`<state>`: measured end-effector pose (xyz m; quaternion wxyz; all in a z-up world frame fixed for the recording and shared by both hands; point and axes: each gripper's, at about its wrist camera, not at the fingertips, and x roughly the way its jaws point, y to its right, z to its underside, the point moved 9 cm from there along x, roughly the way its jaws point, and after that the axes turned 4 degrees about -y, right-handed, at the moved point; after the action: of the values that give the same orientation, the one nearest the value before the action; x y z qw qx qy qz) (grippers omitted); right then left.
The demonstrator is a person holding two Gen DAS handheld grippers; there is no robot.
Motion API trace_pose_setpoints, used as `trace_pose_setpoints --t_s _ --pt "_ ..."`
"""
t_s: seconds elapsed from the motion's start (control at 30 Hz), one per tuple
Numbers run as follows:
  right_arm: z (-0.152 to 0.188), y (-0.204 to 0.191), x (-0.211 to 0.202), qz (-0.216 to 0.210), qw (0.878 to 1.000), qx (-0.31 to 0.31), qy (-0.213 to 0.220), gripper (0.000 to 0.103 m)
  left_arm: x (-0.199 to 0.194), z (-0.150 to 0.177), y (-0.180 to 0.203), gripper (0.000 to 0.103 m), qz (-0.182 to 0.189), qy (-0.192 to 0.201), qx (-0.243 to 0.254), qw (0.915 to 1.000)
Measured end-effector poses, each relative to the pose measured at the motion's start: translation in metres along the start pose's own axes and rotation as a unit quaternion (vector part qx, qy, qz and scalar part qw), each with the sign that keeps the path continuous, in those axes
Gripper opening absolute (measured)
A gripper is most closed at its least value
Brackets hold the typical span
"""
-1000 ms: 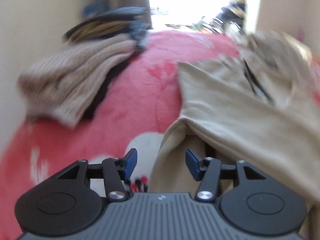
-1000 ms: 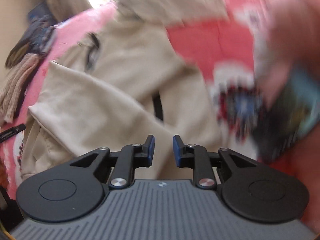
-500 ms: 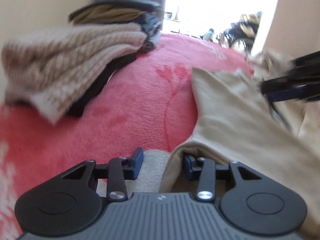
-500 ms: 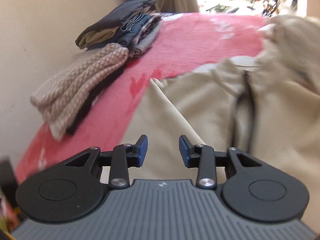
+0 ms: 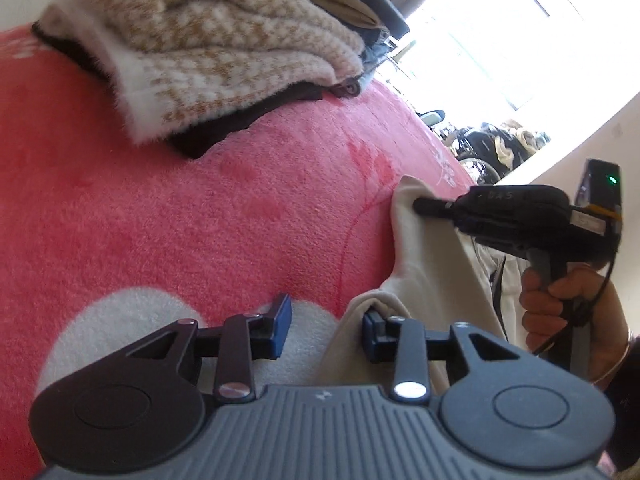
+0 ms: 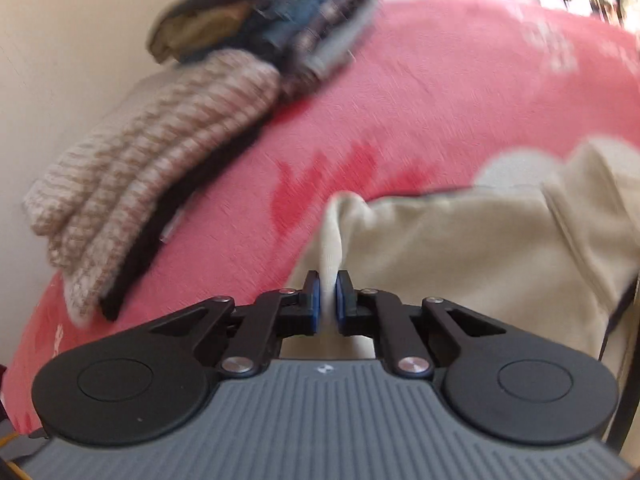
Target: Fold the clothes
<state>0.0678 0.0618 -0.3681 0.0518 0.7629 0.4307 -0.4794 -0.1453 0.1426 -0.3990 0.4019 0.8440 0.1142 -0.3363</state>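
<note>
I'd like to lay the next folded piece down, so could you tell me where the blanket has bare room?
The pink blanket is bare between the knitted sweater stack by the wall and the beige garment. The white patch before the left gripper is also free. It is crowded around the garment, where the right gripper pinches an edge, and at the folded pile.

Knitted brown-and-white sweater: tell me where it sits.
The knitted sweater lies folded at the upper left of both views, on a dark garment atop the pink blanket.
</note>
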Motion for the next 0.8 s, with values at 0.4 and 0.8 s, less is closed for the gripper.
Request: trace_pose_setpoints --t_s 0.4,0.8 --pt "-0.024 0.026 0.022 -0.048 0.993 0.091 0.061 0.006 -0.011 -0.001 -0.007 0.033 0.016 -0.006 -0.015 0.9997" --pt "-0.017 -0.003 -0.109 0.003 0.989 -0.05 0.136 0.008 -0.049 -0.015 0.048 0.036 0.02 0.068 0.137 0.9881"
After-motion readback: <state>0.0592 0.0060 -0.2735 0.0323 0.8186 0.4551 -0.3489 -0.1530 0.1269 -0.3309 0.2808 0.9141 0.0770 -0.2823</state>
